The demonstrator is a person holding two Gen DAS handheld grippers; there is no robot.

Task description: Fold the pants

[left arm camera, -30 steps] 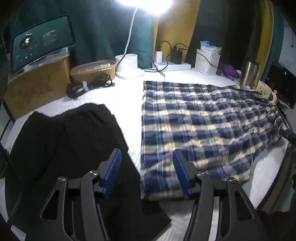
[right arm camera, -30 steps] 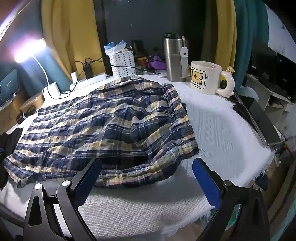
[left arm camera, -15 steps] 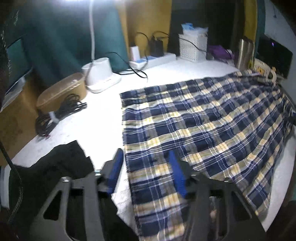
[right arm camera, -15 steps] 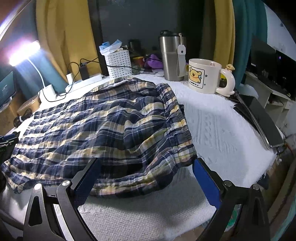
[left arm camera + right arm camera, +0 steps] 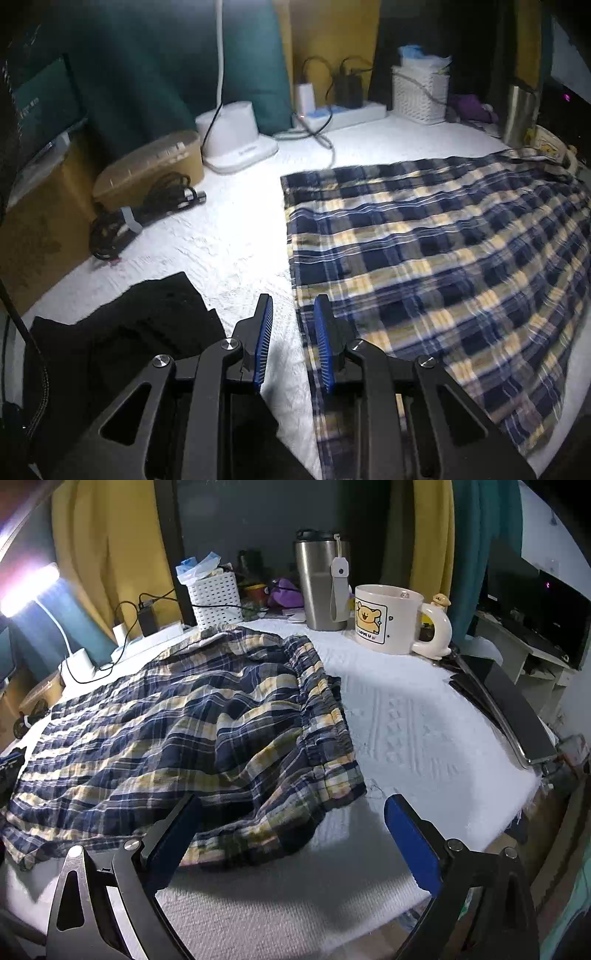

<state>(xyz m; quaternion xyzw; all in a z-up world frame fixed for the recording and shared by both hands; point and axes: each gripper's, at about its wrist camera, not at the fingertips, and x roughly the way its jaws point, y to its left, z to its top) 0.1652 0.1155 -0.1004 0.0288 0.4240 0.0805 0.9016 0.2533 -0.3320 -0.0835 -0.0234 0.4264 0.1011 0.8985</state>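
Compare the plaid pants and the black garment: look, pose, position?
Pattern: the plaid pants are navy, yellow and white checks; the black garment is plain black.
Pose: the pants lie spread out mostly flat; the black garment sits bunched in a heap.
Position: the left gripper is closing at the pants' hem edge; the black garment lies apart, to its left.
Both rest on the white cloth.

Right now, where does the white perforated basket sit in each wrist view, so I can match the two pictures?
Left wrist view: white basket at the upper right, at the far edge of the table beyond the plaid pants.
Right wrist view: the basket at the upper left of centre, behind the pants.
Shared landmark: the steel tumbler, to the basket's right in both.
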